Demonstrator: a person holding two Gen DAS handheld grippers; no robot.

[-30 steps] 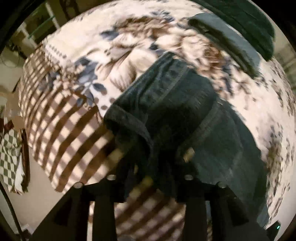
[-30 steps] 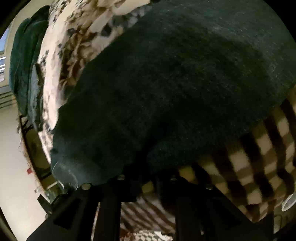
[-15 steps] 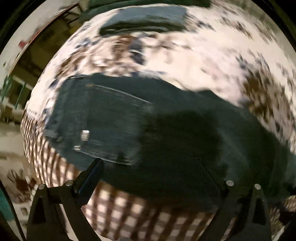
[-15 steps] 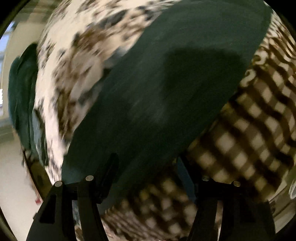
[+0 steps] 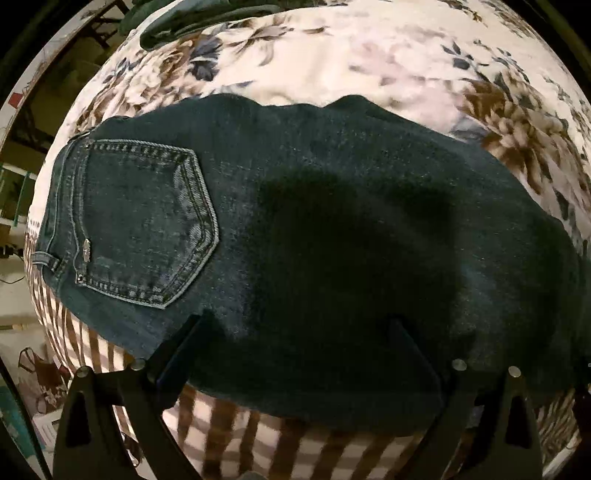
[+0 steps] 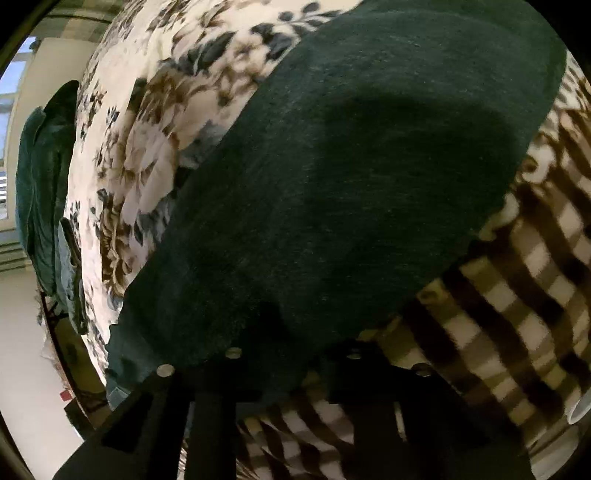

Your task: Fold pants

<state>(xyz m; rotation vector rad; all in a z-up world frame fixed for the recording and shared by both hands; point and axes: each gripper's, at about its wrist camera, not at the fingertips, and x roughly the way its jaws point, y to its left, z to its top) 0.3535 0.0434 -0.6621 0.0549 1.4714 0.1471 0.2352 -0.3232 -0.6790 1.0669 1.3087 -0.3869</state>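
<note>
Dark blue jeans (image 5: 314, 229) lie flat across the bed, folded lengthwise, waistband and a back pocket (image 5: 147, 218) at the left. My left gripper (image 5: 299, 332) is open and empty, its fingers wide apart just above the near edge of the jeans. In the right wrist view the leg part of the jeans (image 6: 351, 177) fills the middle. My right gripper (image 6: 291, 354) hovers over the near edge of the leg with its fingers apart and holds nothing.
The bed carries a floral blanket (image 5: 369, 55) with a brown checked border (image 5: 258, 435) along the near edge. A pile of dark green and blue clothes (image 5: 177, 22) lies at the far side and also shows in the right wrist view (image 6: 40, 192).
Both grippers let go of the jeans and opened. The jeans, bunched and lifted a second ago, now lie spread flat. The left gripper has drawn back over the near edge.
</note>
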